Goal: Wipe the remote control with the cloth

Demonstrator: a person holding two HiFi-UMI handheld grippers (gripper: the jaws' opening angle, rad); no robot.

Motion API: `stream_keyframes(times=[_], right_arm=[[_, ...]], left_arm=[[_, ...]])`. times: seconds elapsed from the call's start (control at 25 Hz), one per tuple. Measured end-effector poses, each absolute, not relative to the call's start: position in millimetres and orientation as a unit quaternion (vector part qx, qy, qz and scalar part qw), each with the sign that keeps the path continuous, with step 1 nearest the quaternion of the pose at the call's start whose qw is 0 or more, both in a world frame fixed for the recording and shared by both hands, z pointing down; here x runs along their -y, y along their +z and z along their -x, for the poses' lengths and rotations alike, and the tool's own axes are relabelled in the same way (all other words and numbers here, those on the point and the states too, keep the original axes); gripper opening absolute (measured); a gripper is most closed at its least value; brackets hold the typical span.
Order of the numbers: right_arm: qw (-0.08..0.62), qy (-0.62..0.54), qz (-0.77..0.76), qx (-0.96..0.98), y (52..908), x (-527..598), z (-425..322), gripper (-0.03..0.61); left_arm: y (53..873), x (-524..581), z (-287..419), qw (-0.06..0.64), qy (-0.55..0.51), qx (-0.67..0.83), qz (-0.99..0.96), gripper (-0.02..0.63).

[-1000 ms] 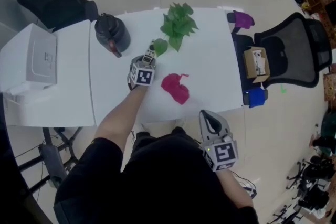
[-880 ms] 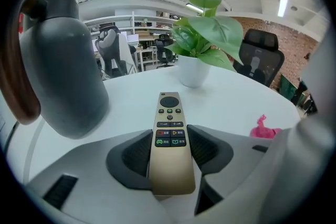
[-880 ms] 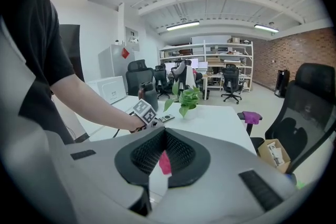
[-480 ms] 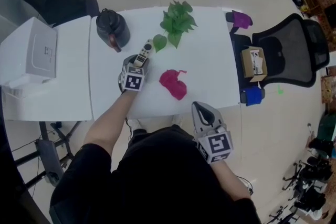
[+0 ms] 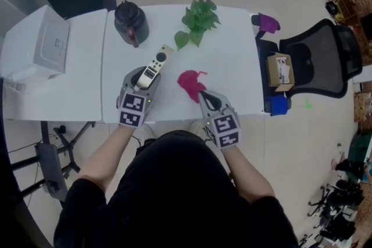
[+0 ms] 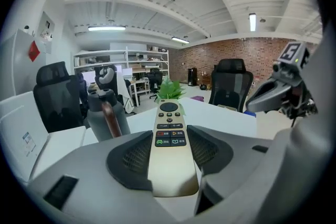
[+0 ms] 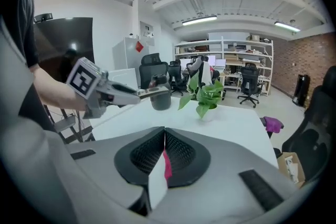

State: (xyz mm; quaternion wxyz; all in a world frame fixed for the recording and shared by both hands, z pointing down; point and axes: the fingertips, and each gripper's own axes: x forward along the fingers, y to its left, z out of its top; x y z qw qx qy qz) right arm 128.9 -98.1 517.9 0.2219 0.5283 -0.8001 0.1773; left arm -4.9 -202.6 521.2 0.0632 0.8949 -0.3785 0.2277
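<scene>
The cream remote control lies lengthwise between the pads of my left gripper, which is shut on its lower half. The right gripper view shows the remote held in the air above the white table. The pink cloth lies crumpled on the table right of the remote. My right gripper is shut, its tips at the cloth's near edge. A sliver of pink cloth shows at the closed jaw line.
A potted green plant and a dark jug stand at the table's far side. A white box sits on the left table. At the right stands an office chair, with a cardboard box and a purple item nearby.
My left gripper has drawn back toward the near edge with the remote in it. My right gripper has come up from below the table edge to the cloth.
</scene>
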Motion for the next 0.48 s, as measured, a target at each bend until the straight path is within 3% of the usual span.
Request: stream_keyframes(times=[0.32,0.48], right_arm=[[0.331,0.180,-0.517,0.769,617.0,141.8,-136.6,0.207],[0.408,0.188,-0.478,0.755,673.7,157.0,-140.4,0.219]], left_arm=[[464.3,142.0,17.4,0.022,0.208,0.365,-0.907,0.210],[449.1,124.1,18.3,-0.016,0.227,0.357,-0.906,0.210]])
